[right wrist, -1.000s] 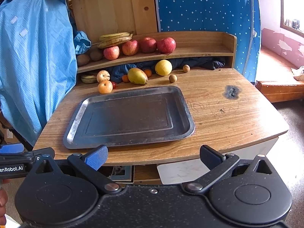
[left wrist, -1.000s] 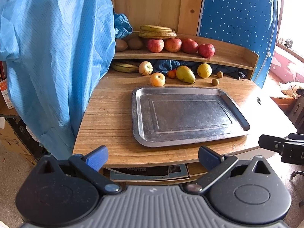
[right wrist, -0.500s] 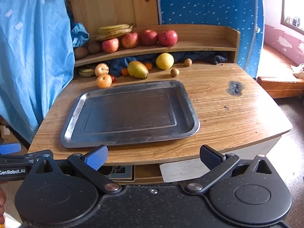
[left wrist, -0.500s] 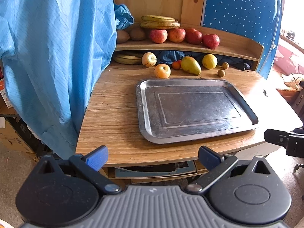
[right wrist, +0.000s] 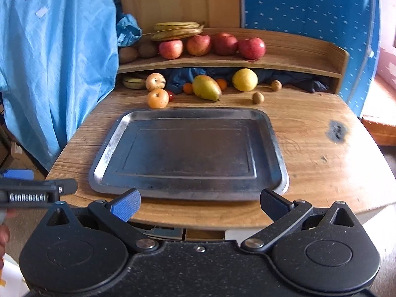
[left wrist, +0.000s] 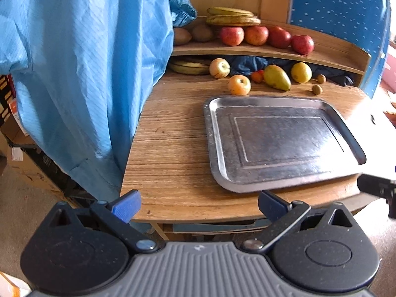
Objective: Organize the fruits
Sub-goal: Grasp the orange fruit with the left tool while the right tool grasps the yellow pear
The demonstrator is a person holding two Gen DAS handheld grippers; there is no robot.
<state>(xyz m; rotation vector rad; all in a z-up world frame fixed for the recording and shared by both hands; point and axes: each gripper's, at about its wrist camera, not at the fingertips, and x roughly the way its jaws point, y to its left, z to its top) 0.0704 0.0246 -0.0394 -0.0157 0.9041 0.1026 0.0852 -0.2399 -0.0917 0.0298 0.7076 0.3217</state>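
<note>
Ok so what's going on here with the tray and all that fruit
A person holds a pair of tongs in each hand, and both the left tongs and the right tongs are open and empty at the near edge of the wooden table. The metal tray has nothing on it. The fruit lies untouched at the back: a pear, a lemon and others on the table, red apples and bananas on the shelf.

Your blue sheet [left wrist: 81, 74] hides the shelf's [left wrist: 272, 50] left end; the bananas [right wrist: 135, 82] under it are half hidden, and the picture's edge cuts off your left hand-held gripper [right wrist: 37, 190].
</note>
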